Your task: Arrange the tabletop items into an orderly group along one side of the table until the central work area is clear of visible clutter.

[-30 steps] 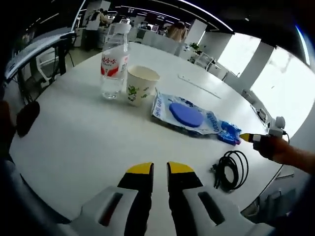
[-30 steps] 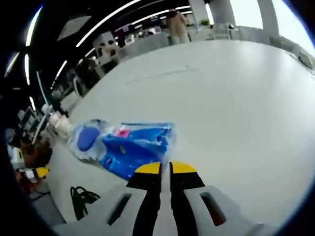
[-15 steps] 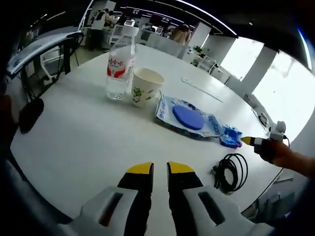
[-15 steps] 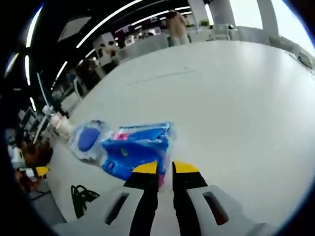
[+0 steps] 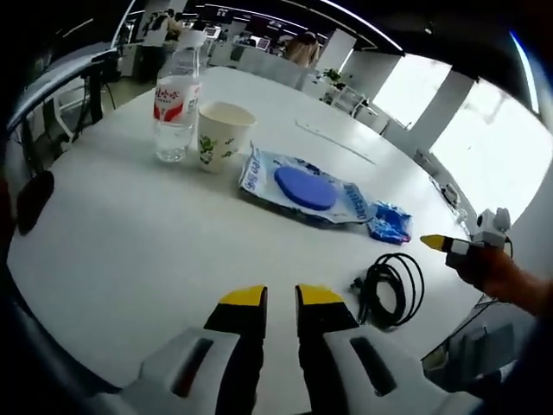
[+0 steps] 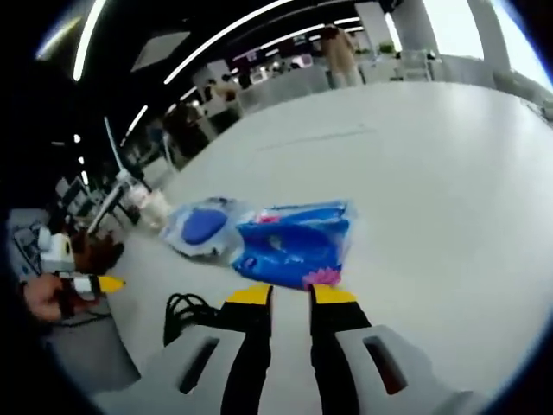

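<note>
Bottle (image 5: 175,102), cup (image 5: 219,135), blue packet (image 5: 304,187), black cable (image 5: 389,288) on table.

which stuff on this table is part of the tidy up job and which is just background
Part of the job:
water bottle
paper cup
blue plastic packet
small blue wrapper
black cable coil

Just lying about:
dark object at the table edge
desks and chairs beyond the table
people in the far office
</note>
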A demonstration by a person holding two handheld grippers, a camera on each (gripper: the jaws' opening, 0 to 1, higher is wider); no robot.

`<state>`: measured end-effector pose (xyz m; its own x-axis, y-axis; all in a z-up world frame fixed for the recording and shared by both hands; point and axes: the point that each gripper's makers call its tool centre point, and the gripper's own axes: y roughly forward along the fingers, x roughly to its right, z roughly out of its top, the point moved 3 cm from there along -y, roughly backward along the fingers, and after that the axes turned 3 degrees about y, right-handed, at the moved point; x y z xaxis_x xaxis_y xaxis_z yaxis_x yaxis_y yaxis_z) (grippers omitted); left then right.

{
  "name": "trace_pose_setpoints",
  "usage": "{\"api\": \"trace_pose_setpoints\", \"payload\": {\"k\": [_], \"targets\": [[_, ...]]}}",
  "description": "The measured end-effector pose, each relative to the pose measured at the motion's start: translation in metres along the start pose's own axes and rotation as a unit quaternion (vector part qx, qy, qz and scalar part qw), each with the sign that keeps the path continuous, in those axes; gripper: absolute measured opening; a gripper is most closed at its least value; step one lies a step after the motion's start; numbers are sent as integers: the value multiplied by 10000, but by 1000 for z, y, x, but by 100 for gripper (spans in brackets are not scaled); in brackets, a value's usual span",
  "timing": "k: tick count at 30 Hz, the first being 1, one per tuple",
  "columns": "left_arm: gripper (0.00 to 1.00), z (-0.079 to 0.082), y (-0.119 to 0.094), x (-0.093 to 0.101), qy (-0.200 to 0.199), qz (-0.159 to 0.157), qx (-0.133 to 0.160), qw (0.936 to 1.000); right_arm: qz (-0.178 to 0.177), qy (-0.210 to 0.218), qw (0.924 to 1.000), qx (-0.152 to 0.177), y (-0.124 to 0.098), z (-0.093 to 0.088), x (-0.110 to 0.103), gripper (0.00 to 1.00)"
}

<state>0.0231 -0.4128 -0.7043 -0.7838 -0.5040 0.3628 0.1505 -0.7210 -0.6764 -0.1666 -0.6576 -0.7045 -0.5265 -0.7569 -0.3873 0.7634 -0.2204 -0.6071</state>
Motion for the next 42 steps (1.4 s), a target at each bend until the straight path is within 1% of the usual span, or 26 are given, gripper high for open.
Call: {"api": "trace_pose_setpoints", "payload": {"k": [2,4,6,8,13,16,19,20,23,25,28,32,35,38,40,42], "targets": [[11,-3,3,7,50,-95,-62,9999,124,-75,9999,-54,1,-5,-8,15],[12,-9,9,18,177,-214,-197,9994,173,-208,9995,-156,1,-10,-14,15],[12,-12,13,26,210,-320,-230,9990,200,-397,9987,-249,1,-16,-21,16],[12,-14,16,33,241,-408,-286,9985,254,-404,9984,-293,0,-20,-26,16],[12,-21,23,50,474,-624,-492,9957,330,-458,9977,-384,1,-30,-33,17],[13,-24,27,56,518,-683,-578,9946,394,-498,9970,-449,0,-36,-38,19],[15,-25,33,60,504,-728,-666,9938,390,-474,9971,-449,-1,-37,-39,17],[15,-25,35,61,517,-738,-697,9935,393,-451,9973,-435,-2,-36,-40,17],[15,-22,38,66,568,-784,-721,9927,348,-416,9982,-245,-5,-28,-38,18],[16,-22,41,70,555,-841,-752,9921,364,-312,9987,-190,-7,-26,-37,18],[16,-23,48,74,470,-870,-805,9918,389,-335,9985,-178,-10,-27,-39,18],[16,-26,54,79,340,-915,-876,9914,471,-425,9977,-237,-11,-33,-46,19],[16,-29,57,85,388,-963,-917,9904,548,-398,9973,-273,-9,-38,-50,19],[15,-34,60,90,453,-1000,-1004,9889,539,-588,9952,-573,-5,-51,-51,18],[15,-36,61,94,465,-1005,-1019,9886,509,-629,9946,-657,-1,-57,-51,16],[14,-37,63,96,482,-1006,-1072,9880,511,-654,9939,-728,1,-61,-50,11]]}}
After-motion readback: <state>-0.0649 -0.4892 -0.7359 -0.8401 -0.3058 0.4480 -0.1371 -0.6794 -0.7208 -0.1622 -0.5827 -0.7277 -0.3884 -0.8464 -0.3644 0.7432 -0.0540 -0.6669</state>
